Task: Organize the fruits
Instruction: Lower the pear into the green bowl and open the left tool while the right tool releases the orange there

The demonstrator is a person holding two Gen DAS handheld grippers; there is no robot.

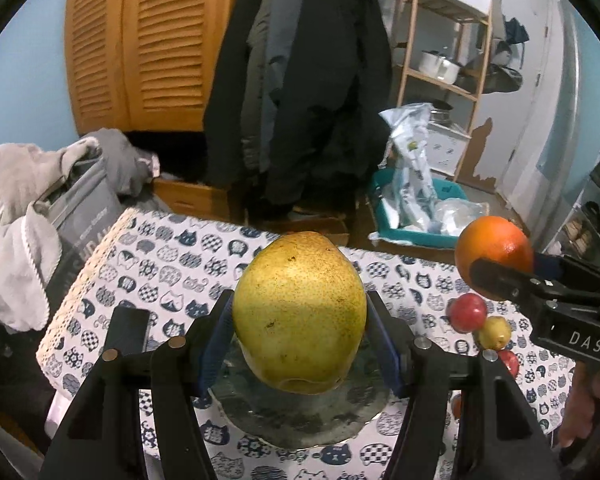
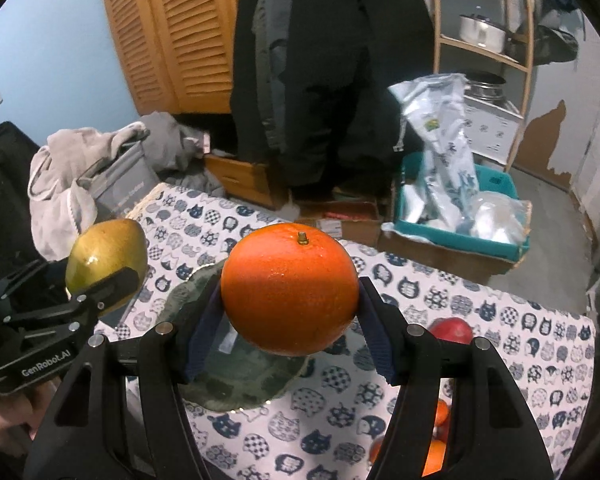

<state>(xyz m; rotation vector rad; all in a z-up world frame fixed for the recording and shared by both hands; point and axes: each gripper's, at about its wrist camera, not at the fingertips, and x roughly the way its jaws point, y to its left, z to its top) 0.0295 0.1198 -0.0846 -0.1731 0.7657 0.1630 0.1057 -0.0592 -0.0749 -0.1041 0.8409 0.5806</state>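
We are holding the pear in the left gripper, fingers clamped on its sides; the right gripper is pinching the orange. Both are hanging above the glass plate on the counter; we are judging it best to lower gently, one fruit first, releasing only once seated.

A speckled yellow-green pear and a glossy orange, stem up, hang above a glass plate; small red and yellow fruits lie nearby.
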